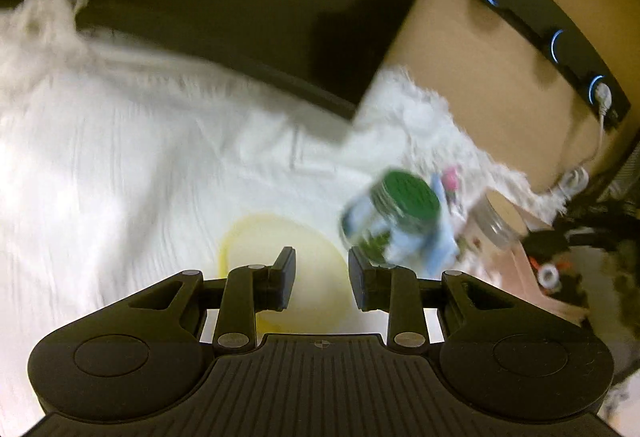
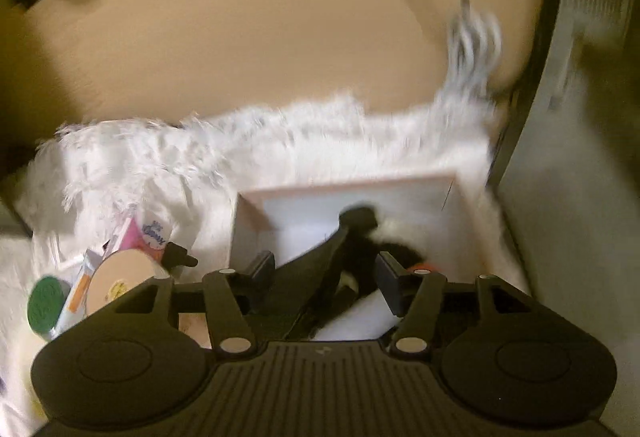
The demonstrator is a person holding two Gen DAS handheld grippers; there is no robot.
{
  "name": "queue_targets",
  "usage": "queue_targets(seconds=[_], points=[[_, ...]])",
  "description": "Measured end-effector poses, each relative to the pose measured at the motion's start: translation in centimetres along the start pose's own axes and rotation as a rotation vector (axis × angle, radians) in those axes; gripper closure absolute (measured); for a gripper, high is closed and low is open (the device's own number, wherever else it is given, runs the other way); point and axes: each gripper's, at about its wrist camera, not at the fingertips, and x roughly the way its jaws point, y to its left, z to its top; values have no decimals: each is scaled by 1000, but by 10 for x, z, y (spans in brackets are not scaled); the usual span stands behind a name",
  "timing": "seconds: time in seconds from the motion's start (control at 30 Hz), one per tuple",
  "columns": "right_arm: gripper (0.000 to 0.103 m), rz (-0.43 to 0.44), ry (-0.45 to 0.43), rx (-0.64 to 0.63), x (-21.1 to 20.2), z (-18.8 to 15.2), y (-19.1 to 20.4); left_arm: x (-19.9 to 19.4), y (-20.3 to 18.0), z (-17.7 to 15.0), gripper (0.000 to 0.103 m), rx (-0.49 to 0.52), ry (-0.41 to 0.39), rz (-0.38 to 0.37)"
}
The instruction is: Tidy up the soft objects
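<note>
Right wrist view: right gripper point(image 2: 326, 279), jaws parted and empty, over the pink-rimmed box point(image 2: 348, 184) whose black-and-white soft toy point(image 2: 362, 257) lies between its fingers; descend squarely and close on the plush bulk; left gripper point(image 1: 322, 279) likewise spread, empty.

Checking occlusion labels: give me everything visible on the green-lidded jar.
The green-lidded jar is a clear, glass-like container with a round, dark green, ribbed screw lid. In the left wrist view it is motion-blurred and tilted, lid toward the camera, with green and white contents or label showing through the wall; which one is unclear. It sits on the white cloth, tight against a light blue pack and beside a second jar with a tan lid. Neither gripper touches it.
</note>
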Motion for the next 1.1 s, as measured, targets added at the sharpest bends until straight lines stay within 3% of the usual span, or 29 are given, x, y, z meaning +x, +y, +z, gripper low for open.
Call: queue_targets(seconds=[0.23,0.43,0.67,0.77,0.87,1.1], points=[[46,22,-152,-225,-66,-43,54,65,-7,47,71,96,-72,-26],[46,98,-96,-291,-84,-92,93,138,-11,69,71,140,-4,52],[46,59,-42,-315,-82,-122,103,189,-2,73,71,155,71,107],[46,46,-18,-290,-79,-126,97,194,-3,73,73,186,63,115],[46,38,-9,-276,-76,-128,94,193,-8,73,86,240,83,150],[46,110,-65,-355,-86,-131,112,152,3,69,88,252,86,76]])
